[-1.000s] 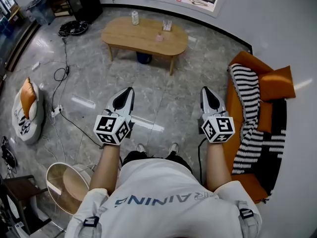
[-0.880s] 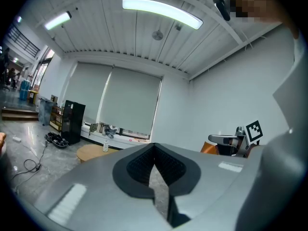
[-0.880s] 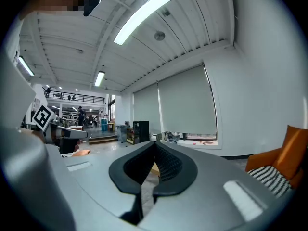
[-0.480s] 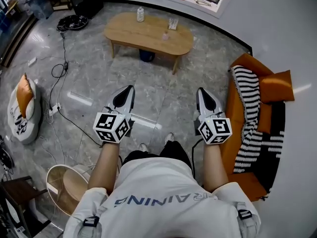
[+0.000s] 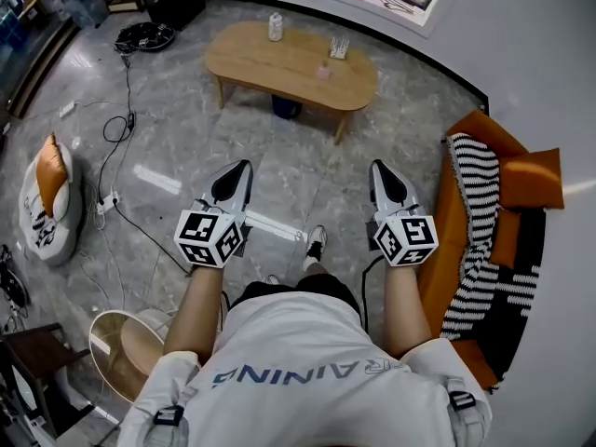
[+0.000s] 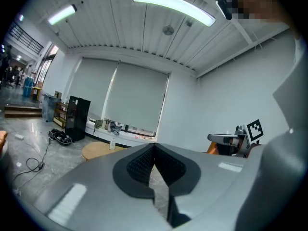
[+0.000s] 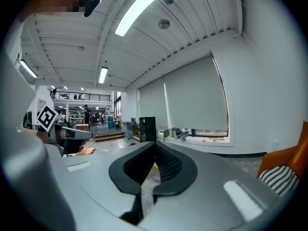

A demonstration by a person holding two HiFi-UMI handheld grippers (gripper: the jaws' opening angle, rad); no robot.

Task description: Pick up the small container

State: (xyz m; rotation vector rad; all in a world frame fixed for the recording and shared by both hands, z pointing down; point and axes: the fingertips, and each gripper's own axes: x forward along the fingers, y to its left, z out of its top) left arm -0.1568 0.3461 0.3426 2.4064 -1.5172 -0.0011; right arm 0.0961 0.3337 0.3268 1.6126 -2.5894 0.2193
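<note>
My left gripper point(image 5: 244, 165): it is on the near left, in front of my body, and it points to the far side, towards the table.
Left fingers: the two dark pads point(image 6: 139, 165) meet at their tips; they are closed, and nothing is between them.
My right gripper point(image 5: 376, 164): it is on the near right, level with the left one but well apart from it, and it points the same way.
Right fingers: the pads point(image 7: 169, 163) are also pressed together at the tips, with nothing held.
Small container point(image 5: 323, 71): a small pinkish thing that stands on the wooden table point(image 5: 261, 63), towards its right end and near its front edge. It is far from both grippers and neither touches it.
Other things on the table: a white bottle point(image 5: 276, 27) at the far edge, and a clear holder point(image 5: 339, 47) just behind the small container.
Under the table: a dark blue object point(image 5: 287, 107); I cannot tell what it is.
Right of me: an orange sofa point(image 5: 531, 180) with a black and white striped blanket point(image 5: 470, 194).
Left of me: an orange cushion point(image 5: 51, 180) on a white seat point(image 5: 37, 236), and black cables point(image 5: 121, 133) on the grey floor point(image 5: 307, 184).
My foot: one shoe point(image 5: 315, 243) shows between the two grippers, near my body.
</note>
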